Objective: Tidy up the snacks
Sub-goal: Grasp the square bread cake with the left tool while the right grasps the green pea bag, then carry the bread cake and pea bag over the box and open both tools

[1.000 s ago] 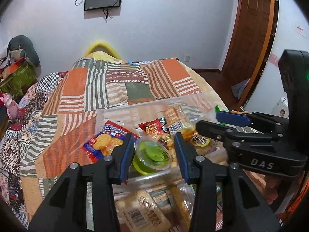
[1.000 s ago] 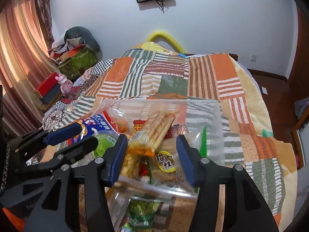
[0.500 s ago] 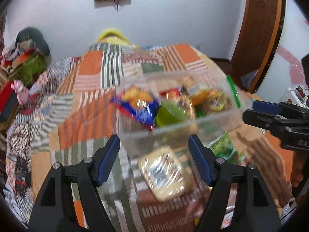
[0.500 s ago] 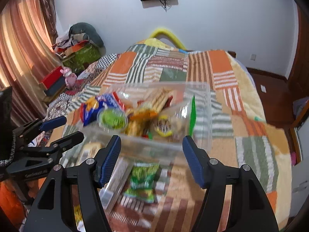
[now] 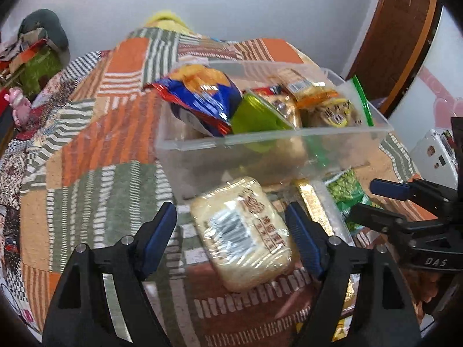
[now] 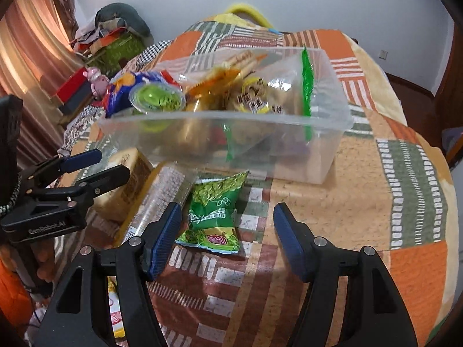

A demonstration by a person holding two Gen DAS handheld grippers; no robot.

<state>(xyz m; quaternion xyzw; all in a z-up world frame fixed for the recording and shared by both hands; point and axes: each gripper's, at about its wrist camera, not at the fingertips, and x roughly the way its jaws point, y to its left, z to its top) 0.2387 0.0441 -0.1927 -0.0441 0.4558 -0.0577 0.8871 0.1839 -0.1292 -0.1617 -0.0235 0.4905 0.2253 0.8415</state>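
A clear plastic box (image 5: 275, 141) (image 6: 231, 144) stands on the bed. It holds a blue chip bag (image 5: 202, 95), a green jelly cup (image 6: 156, 98) and a zip bag of sweets. In front of it lie a pale cracker packet (image 5: 243, 231), a long clear packet (image 6: 162, 196) and a green pea packet (image 6: 215, 211) (image 5: 344, 190). My left gripper (image 5: 231, 238) (image 6: 113, 162) hangs over the cracker packet with its jaws opening and its pads clear of the wrapper. My right gripper (image 6: 227, 241) (image 5: 361, 198) is open just short of the green packet.
A patchwork blanket (image 6: 361, 202) covers the bed. Piled bags and a pink toy (image 6: 97, 79) lie far left by a curtain. A wooden door (image 5: 399, 37) is at the right. A yellow packet (image 6: 115, 318) lies near the bed's front edge.
Both grippers were narrower and up at the box's near rim. They have since widened, drawn back and sunk towards the loose packets in front of the box.
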